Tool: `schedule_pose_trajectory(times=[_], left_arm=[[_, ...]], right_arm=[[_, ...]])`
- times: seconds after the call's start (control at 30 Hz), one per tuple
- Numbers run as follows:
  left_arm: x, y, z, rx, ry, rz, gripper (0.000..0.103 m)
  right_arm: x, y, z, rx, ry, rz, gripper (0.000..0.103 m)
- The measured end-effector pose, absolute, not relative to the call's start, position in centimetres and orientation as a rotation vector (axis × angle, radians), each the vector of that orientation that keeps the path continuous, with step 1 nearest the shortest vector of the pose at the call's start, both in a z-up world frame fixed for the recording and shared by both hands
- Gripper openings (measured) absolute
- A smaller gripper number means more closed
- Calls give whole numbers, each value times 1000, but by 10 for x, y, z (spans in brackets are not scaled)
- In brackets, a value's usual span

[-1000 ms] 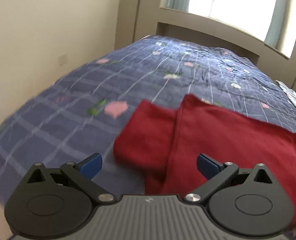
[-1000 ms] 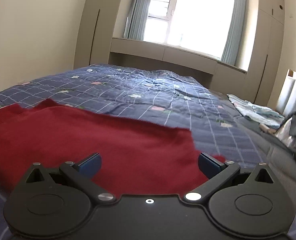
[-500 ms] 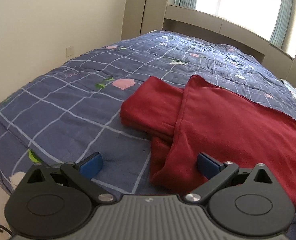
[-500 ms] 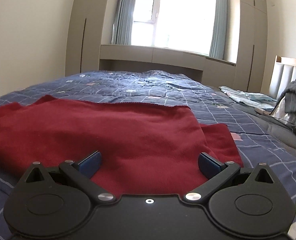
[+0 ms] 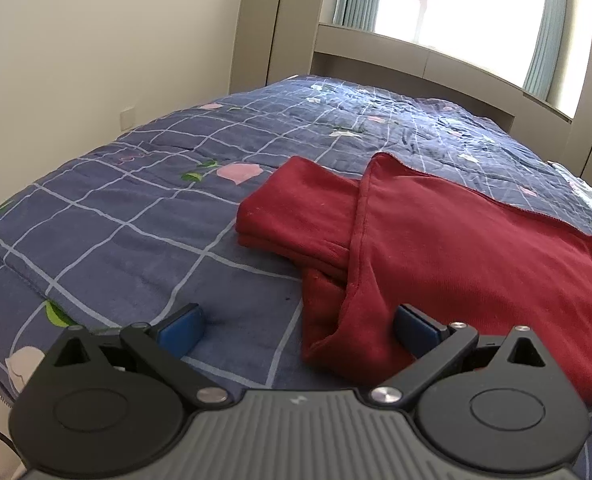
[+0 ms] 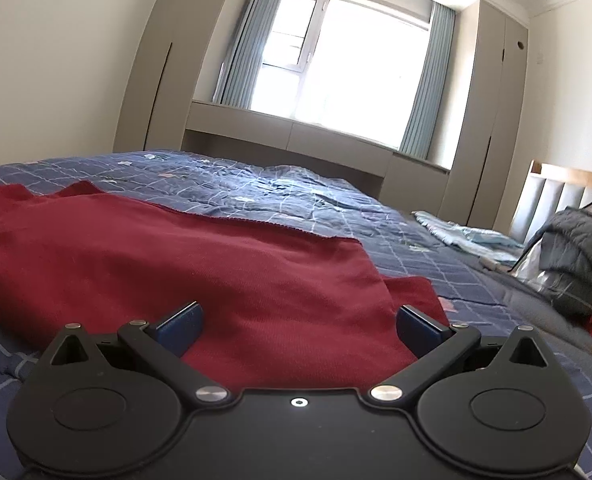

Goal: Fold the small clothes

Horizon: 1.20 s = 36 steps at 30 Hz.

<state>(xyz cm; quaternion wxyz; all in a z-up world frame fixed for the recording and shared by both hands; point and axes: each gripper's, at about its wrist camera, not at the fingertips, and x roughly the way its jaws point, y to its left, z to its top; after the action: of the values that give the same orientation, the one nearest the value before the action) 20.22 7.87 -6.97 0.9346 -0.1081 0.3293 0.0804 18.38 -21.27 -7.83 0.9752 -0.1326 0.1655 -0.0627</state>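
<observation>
Blue checked bedspread (image 5: 144, 216) carries the red garment (image 5: 476, 248), lying partly folded with one sleeve (image 5: 296, 208) tucked under the body panel. I judge it soft, light and limp, likely to sag. My left gripper (image 5: 298, 330) and right gripper (image 6: 298, 326) stand spread, holding nothing. I would pinch the near hem corners.

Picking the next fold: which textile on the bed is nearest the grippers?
The red garment, lying right before both open grippers; the light blue cloth and grey jacket sit far off by the headboard.
</observation>
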Motion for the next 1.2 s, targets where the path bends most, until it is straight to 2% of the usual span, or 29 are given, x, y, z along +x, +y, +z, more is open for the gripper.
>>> schedule_pose_trajectory(times=[0.53, 0.73, 0.97, 1.2], left_arm=[[200, 79, -71, -216, 661, 156, 103], [200, 80, -72, -208, 655, 151, 103], [202, 80, -73, -200, 653, 147, 103], [202, 78, -75, -185, 646, 151, 103]], right_arm=[[182, -208, -80, -286, 327, -143, 102], [174, -206, -44, -89, 278, -130, 103], [255, -170, -30, -264, 434, -21, 103], [324, -141, -55, -423, 592, 29, 102]])
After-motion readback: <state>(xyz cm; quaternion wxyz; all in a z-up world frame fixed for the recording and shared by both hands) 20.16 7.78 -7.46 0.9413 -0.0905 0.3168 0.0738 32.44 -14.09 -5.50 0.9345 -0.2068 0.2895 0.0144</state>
